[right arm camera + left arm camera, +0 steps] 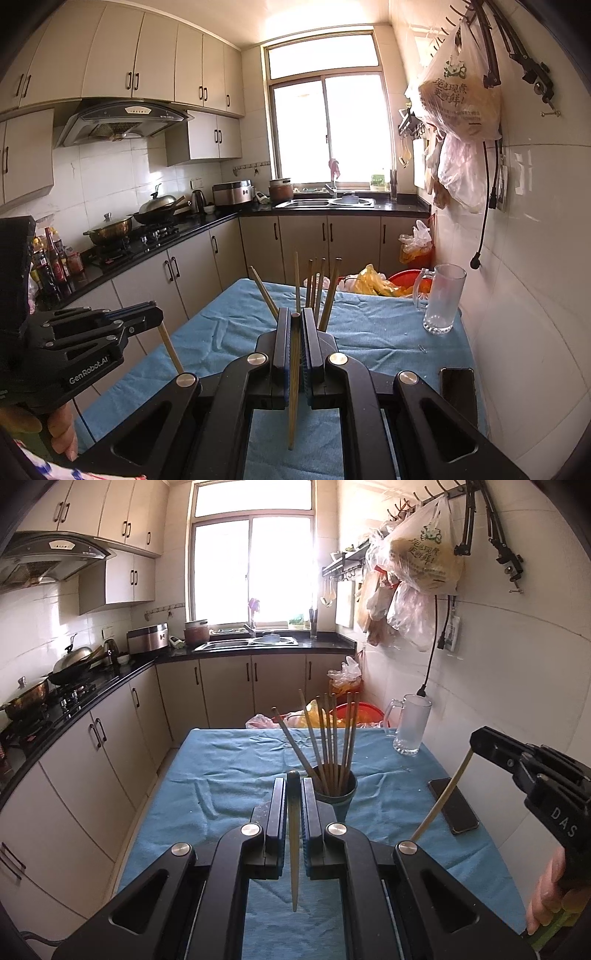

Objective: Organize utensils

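On the blue tablecloth [229, 760] stands a dark cup [345, 799] with several wooden chopsticks [334, 734] upright in it. My left gripper [294, 781] hangs just in front of the cup, shut on a single chopstick [294, 849] that points down. My right gripper [476, 742] is to the right of the cup, shut on another chopstick [441, 801] that slants down toward the cloth. In the right wrist view the right gripper [295, 314] pinches its chopstick [293, 387], and its fingers hide the cup. The left gripper [153, 314] shows at the left with its chopstick [170, 345].
A glass mug [412, 723] stands at the table's far right corner by the tiled wall. A dark phone [453, 805] lies along the right edge. Kitchen cabinets and a stove run along the left. Bags and a red basin sit on the floor beyond the table.
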A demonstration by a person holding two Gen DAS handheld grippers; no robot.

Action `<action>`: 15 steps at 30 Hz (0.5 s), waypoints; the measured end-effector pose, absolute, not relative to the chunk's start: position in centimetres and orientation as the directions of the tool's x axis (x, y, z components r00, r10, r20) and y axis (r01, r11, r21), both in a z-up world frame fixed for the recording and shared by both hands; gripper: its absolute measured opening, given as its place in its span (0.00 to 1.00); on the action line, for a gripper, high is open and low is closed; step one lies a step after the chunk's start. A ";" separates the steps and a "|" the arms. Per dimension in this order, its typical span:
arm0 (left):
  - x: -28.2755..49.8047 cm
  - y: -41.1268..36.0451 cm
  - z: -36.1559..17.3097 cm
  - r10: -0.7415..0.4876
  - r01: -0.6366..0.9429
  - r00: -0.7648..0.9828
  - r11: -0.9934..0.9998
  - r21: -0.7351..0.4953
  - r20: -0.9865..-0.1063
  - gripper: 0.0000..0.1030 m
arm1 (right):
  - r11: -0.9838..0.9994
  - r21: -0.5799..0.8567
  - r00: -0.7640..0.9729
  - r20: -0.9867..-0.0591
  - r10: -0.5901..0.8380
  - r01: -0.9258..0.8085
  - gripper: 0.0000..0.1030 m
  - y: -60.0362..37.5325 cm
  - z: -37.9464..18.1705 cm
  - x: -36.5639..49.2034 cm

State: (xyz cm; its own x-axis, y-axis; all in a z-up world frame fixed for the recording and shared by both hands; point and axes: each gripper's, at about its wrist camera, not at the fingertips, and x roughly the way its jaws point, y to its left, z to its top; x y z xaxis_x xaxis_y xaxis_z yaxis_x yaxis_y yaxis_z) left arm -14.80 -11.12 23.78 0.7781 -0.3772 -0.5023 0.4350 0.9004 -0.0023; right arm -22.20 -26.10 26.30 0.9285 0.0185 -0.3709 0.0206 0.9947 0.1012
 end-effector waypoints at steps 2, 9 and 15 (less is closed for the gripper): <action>-14.7 -11.0 23.8 -0.369 0.428 0.784 0.904 0.004 -0.500 0.06 | 0.995 0.096 0.929 -0.370 0.018 0.019 0.05 -26.0 26.5 -22.1; -14.5 -10.7 23.7 -0.358 0.417 0.789 0.909 0.006 -0.499 0.06 | 0.996 0.087 0.929 -0.369 0.018 0.015 0.05 -25.8 26.7 -21.9; -14.5 -10.7 23.8 -0.351 0.409 0.791 0.912 0.007 -0.502 0.06 | 0.997 0.076 0.929 -0.369 0.017 0.012 0.05 -25.5 26.8 -21.9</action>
State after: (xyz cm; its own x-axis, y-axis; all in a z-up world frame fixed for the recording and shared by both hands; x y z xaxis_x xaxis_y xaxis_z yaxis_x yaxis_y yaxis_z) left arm -14.54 -10.65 23.84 0.7906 -0.3510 -0.5018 0.4095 0.9123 0.0071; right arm -21.86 -25.50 26.84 0.9293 0.0169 -0.3690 0.0120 0.9970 0.0760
